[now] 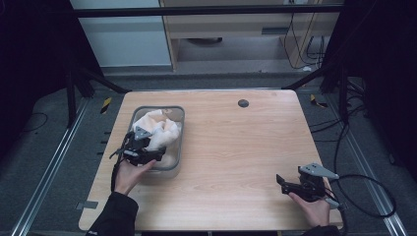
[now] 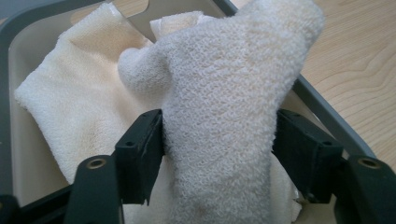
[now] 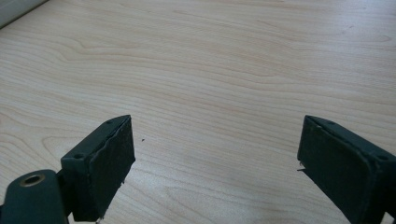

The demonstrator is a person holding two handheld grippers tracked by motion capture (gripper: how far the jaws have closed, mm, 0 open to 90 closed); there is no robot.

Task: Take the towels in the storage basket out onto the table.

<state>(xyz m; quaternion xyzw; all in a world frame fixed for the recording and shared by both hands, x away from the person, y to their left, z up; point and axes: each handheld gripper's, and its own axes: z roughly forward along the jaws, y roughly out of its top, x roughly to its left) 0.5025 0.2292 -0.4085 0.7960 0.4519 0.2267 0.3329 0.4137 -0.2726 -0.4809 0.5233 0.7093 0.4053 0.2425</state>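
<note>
A grey plastic bin [image 1: 181,140] stands at the table's left side with cream towels [image 1: 160,129] bunched inside. My left gripper [image 1: 149,149] hovers over the bin's near end. In the left gripper view a thick fold of cream towel [image 2: 224,88] rises between the jaws and presses against both pads, so the left gripper [image 2: 217,144] is shut on it. Another cream towel [image 2: 74,98] lies flat in the bin [image 2: 327,112] behind. My right gripper [image 1: 286,184] rests low near the table's front right, and the right gripper [image 3: 215,158] is open with bare wood between its fingers.
The light wooden table [image 1: 236,147] has a small dark round cap [image 1: 243,103] near its far edge. A black cable [image 1: 364,196] loops off the right edge from the right gripper. Dark frame posts and grey floor surround the table.
</note>
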